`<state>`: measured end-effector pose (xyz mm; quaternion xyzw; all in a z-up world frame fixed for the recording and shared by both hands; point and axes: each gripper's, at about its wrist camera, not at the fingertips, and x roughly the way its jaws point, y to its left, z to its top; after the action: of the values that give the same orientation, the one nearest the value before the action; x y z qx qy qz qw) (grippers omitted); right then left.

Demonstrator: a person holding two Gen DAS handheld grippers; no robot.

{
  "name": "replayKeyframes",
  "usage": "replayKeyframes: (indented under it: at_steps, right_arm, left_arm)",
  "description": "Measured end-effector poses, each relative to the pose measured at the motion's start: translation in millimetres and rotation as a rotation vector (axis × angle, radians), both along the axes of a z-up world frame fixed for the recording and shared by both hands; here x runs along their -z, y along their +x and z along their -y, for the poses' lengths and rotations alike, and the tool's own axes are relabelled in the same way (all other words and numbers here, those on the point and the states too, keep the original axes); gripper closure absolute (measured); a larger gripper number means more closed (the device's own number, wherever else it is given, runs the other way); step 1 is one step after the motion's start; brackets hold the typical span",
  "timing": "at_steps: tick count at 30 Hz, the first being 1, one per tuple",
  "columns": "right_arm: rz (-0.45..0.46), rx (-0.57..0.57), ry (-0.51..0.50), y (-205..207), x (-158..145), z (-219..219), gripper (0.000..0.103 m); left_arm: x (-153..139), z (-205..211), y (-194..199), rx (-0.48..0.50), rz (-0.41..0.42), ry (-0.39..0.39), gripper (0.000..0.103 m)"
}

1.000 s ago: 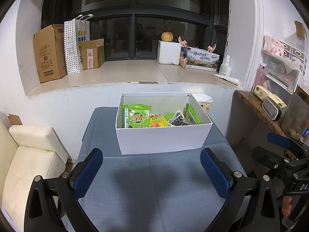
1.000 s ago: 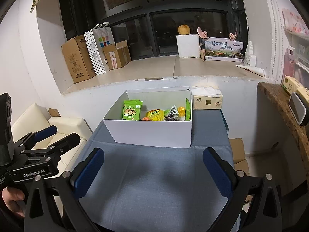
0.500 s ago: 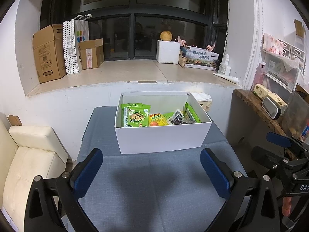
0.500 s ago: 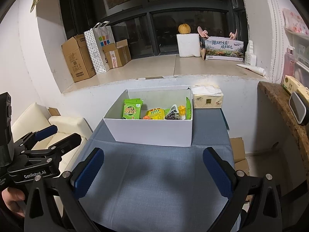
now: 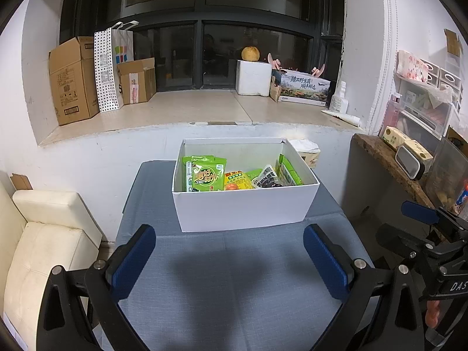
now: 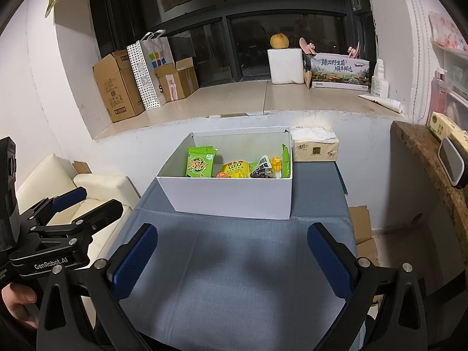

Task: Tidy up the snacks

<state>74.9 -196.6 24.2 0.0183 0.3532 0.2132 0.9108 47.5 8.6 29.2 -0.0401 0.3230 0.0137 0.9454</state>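
Both hand-held grippers, left (image 5: 229,259) and right (image 6: 232,259), gape apart (nothing held) above the desk (image 5: 234,292); snack packets (image 5: 206,175) stand inside the white box (image 5: 245,207).

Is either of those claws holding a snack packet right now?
No, the left claw and the right claw both gape open over the bare blue tablecloth, while the snack packets sit in the white box.
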Motion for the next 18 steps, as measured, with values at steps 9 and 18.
replayKeyframes:
  at_steps: [9,18]
  right_arm:
    - [-0.003,-0.005,0.000,-0.4,0.6,0.1,0.000]
    - [-0.004,-0.005,0.000,-0.2,0.8,0.0,0.000]
  left_arm:
    - [-0.8,0.4,0.2,0.006,0.001,-0.001,0.000]
    - [-0.7,0.5,0.4,0.007,-0.001,0.002,0.000]
